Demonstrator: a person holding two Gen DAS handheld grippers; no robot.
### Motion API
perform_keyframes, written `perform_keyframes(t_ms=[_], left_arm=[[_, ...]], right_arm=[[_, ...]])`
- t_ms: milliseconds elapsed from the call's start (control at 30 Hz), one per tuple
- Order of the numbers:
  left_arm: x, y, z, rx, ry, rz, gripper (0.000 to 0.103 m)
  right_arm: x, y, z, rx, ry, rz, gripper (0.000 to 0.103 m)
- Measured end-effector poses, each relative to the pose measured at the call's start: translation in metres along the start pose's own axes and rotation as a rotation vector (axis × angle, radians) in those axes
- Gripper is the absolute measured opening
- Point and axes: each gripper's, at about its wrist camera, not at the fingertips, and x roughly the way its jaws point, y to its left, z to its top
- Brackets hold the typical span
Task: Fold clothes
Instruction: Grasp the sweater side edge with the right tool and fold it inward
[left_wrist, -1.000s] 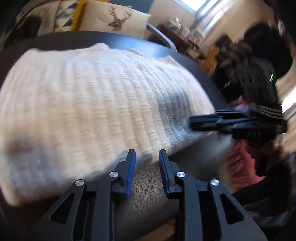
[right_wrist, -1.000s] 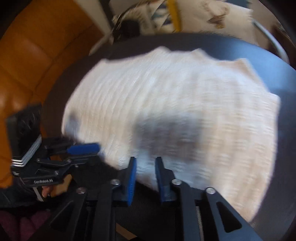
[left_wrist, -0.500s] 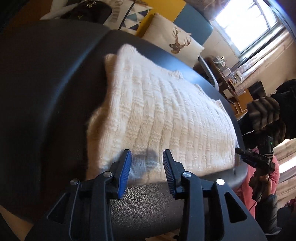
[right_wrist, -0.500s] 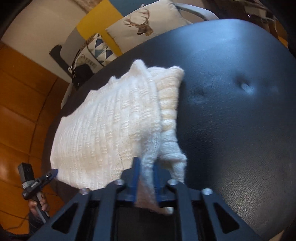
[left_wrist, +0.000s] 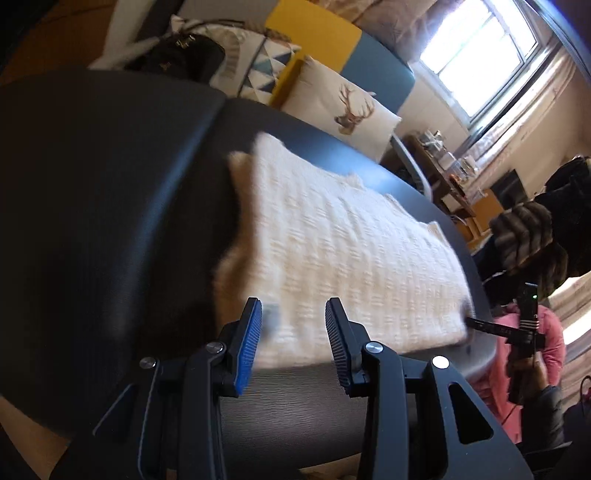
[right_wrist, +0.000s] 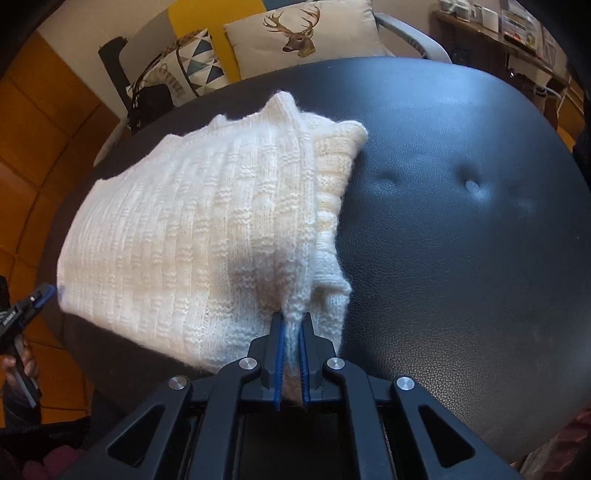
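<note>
The left gripper (left_wrist: 293, 343) stands released, jaws wide apart, level with the near edge of the sweater (left_wrist: 332, 258) but gripping nothing. The sweater lies as a thick multi-layer rectangle on the black seat (right_wrist: 461, 240), toward the seat's left half in the right wrist view, its near edge close to the seat's front rim. The right gripper (right_wrist: 290, 354) is clenched on the sweater's near right corner, a pinch of knit standing up between the blue pads (right_wrist: 277, 365); a ribbed band (right_wrist: 334, 166) shows under the top layer along that side.

Step in hand, as judged: a fold is being made or squared, with the right corner held. The next move calls for the left gripper to close on the near left corner, so both corners travel together.

Room: bare seat lies open to the right of the sweater and beyond it. Cushions (right_wrist: 303, 33) sit past the far rim, well apart.
</note>
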Motion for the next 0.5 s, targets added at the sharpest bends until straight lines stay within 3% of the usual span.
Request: perform_keyframes(t_ms=[67,133,400,500], left_arm=[[-0.005,0.013,0.002,0.008,-0.005,0.041,0.048],[-0.01,0.025,0.003,0.012,-0.01,0.054,0.049],[0.009,0.02,0.004,0.097,0.045,-0.027,0.049],[0.015,0.015,0.002,0.125,0.057,-0.025,0.049]], right_arm=[[0.002,-0.001,0.0,0.002,0.004,0.002,0.007],[0.005,-0.002,-0.002,0.007,0.017,0.004,0.009],[0.006,-0.006,-0.006,0.07,0.036,0.029,0.012],[0.005,-0.011,-0.007,0.096,0.042,0.047,0.014]])
